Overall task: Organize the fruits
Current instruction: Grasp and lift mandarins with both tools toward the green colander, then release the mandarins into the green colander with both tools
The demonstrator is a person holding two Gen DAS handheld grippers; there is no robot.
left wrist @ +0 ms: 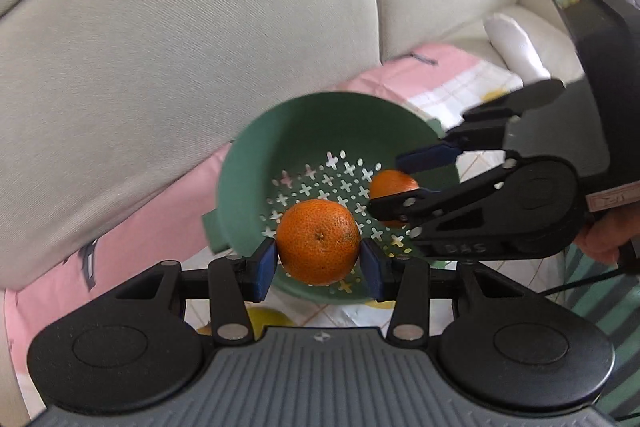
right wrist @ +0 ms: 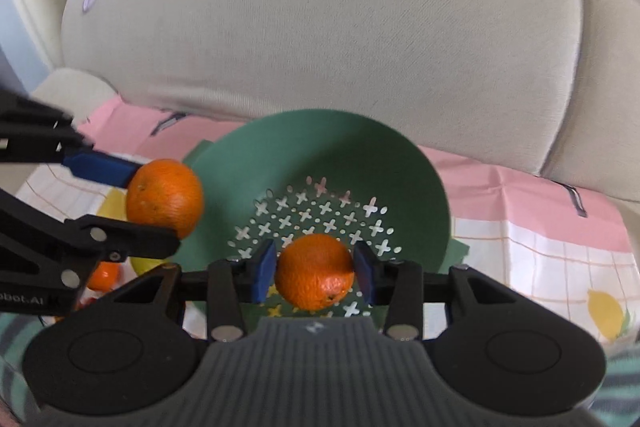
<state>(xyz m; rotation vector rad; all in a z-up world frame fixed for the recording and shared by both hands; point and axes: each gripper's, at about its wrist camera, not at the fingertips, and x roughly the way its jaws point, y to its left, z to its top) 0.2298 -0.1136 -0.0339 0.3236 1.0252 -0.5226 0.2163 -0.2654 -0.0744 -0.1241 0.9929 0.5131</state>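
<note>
A: Well, the beige sofa [right wrist: 320,27] is filling the background, and the pink checked cloth [right wrist: 540,227] is lying across its seat. The green colander [right wrist: 320,147] is sitting on that cloth, tilted toward the cameras, with nothing resting in it.

B: And the fruit?

A: Both grippers are hanging over the colander. The left gripper [left wrist: 319,261] is pinching an orange [left wrist: 318,241] between its blue fingers [left wrist: 264,267], partly closed around it. The right gripper [right wrist: 315,271] is doing the same with a second orange [right wrist: 315,271] above the perforated bottom, pads pressing both sides.

B: What is likely to go wrong?

A: I'm judging that the round fruits are going to roll once released, since the colander is leaning on soft fabric. Two oranges dropping together could knock each other out over the low rim. The grippers are also crowding close, so their fingers could be clashing while opening.
</note>
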